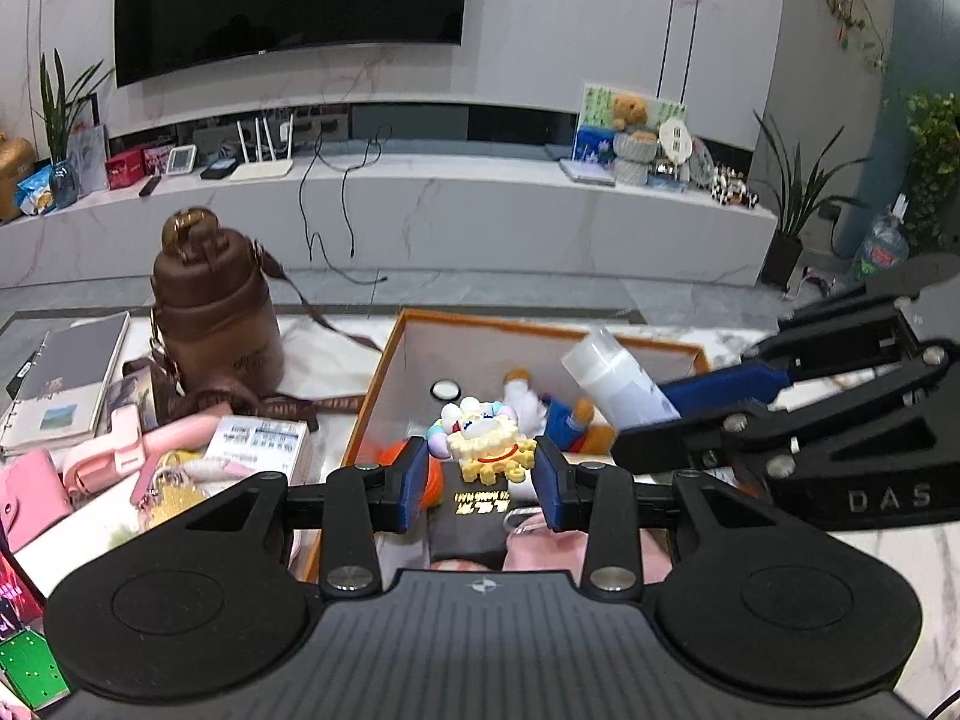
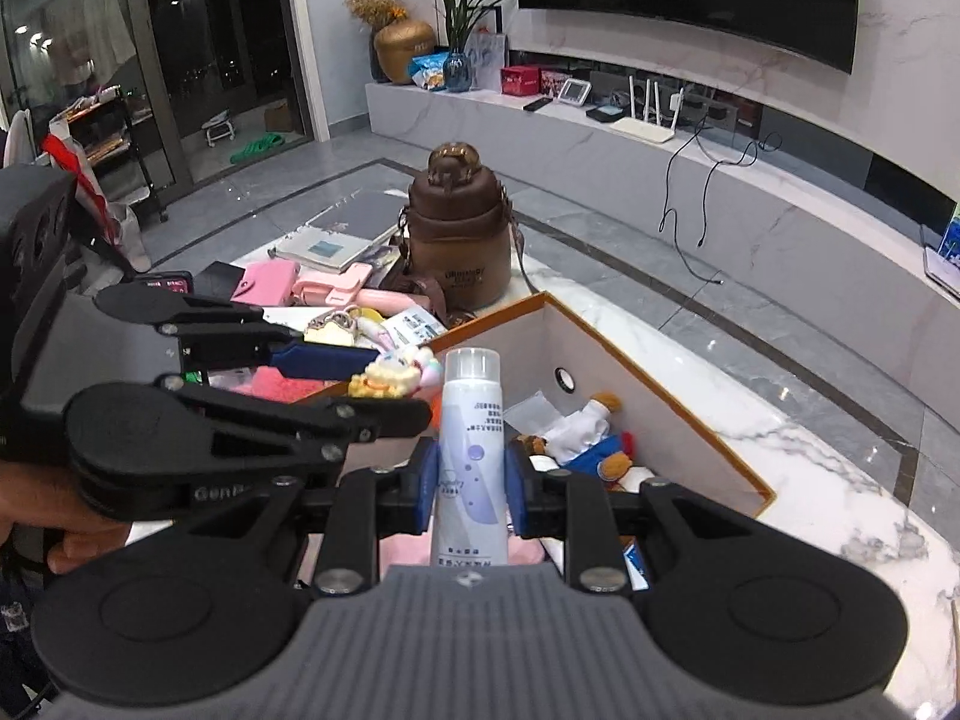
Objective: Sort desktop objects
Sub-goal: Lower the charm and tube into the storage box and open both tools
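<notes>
Right wrist view: orange-rimmed box (image 2: 660,384) holds a plush toy (image 2: 591,441).

The open box (image 2: 672,396) is sitting on the table (image 2: 798,480), with a stuffed toy (image 2: 591,438) lying inside it. The spray bottle (image 2: 468,450) is standing upright between the fingers of the right gripper (image 2: 468,483), over the box's near side. To its left, the left gripper (image 1: 480,477) is holding a small figure (image 1: 489,444) (above the box's near left corner). Behind and left of the box, a flask (image 2: 459,234) is standing, a notebook (image 2: 327,249) lying left of it.
</notes>
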`<state>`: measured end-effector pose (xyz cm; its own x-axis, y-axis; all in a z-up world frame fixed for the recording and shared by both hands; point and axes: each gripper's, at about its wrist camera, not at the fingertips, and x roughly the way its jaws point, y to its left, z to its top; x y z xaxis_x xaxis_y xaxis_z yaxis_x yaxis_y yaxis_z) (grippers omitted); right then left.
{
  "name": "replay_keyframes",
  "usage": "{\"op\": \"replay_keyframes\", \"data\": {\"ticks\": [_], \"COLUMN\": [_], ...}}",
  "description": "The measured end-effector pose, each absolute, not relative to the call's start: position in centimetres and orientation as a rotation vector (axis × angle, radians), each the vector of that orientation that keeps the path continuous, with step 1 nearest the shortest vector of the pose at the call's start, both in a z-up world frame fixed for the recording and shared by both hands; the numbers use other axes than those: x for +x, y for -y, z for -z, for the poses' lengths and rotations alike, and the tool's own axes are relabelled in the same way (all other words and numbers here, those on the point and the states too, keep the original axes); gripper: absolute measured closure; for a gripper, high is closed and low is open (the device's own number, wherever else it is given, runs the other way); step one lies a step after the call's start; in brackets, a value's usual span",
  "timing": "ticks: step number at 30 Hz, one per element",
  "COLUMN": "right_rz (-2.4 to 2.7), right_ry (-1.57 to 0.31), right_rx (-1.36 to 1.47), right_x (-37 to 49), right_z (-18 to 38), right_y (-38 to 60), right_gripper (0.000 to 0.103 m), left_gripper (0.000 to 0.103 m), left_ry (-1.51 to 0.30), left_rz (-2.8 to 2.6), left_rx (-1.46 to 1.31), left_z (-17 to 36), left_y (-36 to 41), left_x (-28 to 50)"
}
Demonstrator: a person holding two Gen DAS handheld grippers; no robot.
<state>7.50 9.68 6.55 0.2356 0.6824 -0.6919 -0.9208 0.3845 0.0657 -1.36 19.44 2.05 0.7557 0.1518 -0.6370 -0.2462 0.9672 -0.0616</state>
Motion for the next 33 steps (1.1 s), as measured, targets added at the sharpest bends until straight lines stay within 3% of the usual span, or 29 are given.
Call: {"op": "replay_keyframes", "data": {"ticks": [27,31,33], "right_rz": [-1.032,-1.027,-1.018], "right_ry": [-0.847,-0.848,-0.847], "right_rx": [-0.472,-0.483,-0.485], "right_x": [11.1,10.9,10.8], "right_z": [0.3,1.0,1.3], "right_y": [-13.2,-13.5,-13.4], "right_gripper": [0.078,0.075,0.074], "left_gripper": [0.059,0.039,0.037], "left_ry": [-0.895,-0.948,-0.960], "left_rz": [-0.192,-0.171,-0.166], "left_rx": [-0.103,-0.112,-0.096], "left_z": [3.2,3.7,3.9], "left_y": [-19.8,-19.8,-19.5], "left_x": [2.2,2.7,2.8]}}
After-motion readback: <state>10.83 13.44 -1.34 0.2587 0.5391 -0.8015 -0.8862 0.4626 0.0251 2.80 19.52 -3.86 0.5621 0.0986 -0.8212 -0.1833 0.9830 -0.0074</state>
